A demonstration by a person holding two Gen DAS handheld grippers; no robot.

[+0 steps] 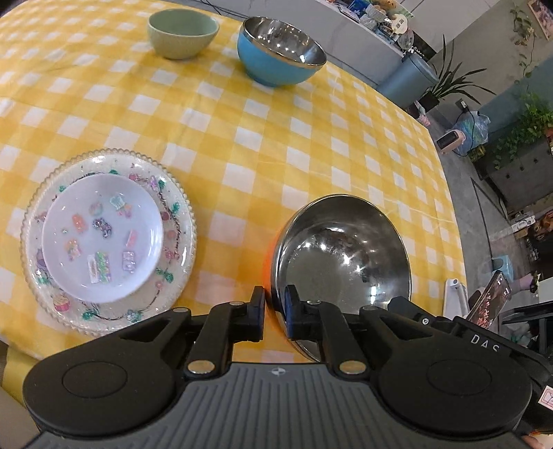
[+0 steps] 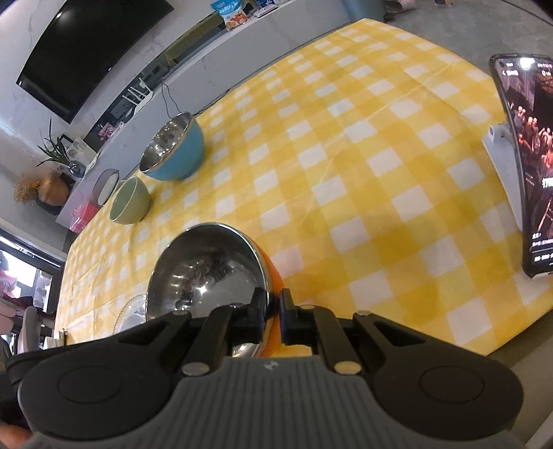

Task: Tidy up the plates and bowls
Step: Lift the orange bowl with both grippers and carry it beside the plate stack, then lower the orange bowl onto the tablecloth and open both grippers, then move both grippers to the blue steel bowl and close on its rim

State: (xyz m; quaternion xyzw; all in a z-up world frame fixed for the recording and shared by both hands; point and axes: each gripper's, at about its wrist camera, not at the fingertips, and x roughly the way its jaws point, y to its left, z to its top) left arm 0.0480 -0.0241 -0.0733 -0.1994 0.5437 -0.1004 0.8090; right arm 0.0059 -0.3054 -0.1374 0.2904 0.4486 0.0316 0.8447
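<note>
We list: one orange steel bowl [image 1: 342,252], its rim clamped by our left gripper [image 1: 275,304] and right gripper [image 2: 274,311]; stacked plates [image 1: 107,241] left of the left gripper.

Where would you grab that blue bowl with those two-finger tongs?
By its rim. The blue bowl stands upright and open beside the green bowl, and its rounded side would probably slip between flat fingers. Coming from above on the side away from the green bowl, one finger inside and one outside the thin steel edge, looks safest.
</note>
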